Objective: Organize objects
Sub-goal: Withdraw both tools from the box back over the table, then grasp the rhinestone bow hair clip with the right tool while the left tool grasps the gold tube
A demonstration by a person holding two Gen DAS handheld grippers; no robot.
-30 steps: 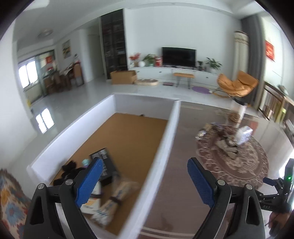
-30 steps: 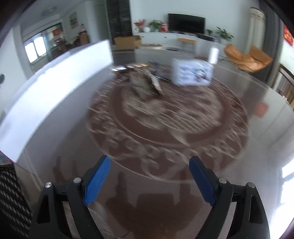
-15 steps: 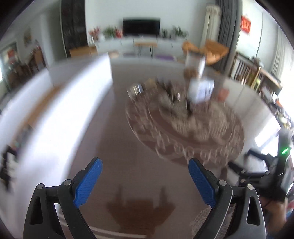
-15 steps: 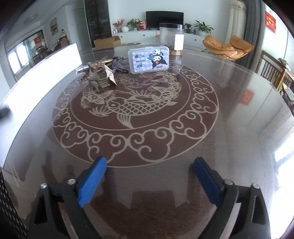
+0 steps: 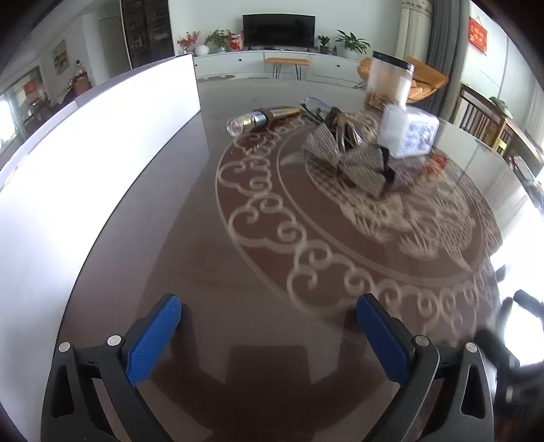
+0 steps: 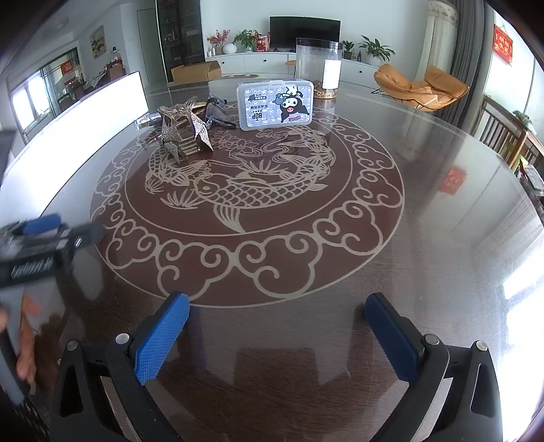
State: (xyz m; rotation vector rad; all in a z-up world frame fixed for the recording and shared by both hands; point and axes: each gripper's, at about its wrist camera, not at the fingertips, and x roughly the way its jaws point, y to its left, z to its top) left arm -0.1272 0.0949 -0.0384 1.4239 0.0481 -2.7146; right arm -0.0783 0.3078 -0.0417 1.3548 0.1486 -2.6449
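Surface: round glass-topped brown table | we hold left gripper and right gripper apart (jaws just widened, empty), presumably approaching sequinned bow.

A dark television stands against the white far wall; right of it, apparently an orange lounge chair by grey curtains.

We see a glossy, mirror-smooth counter reflecting the room. The box looks like clear, shiny plastic, the jar too. The bow glitters, rough-textured. Our hand-held gripper pads look like knurled blue rubber on matt black plastic.
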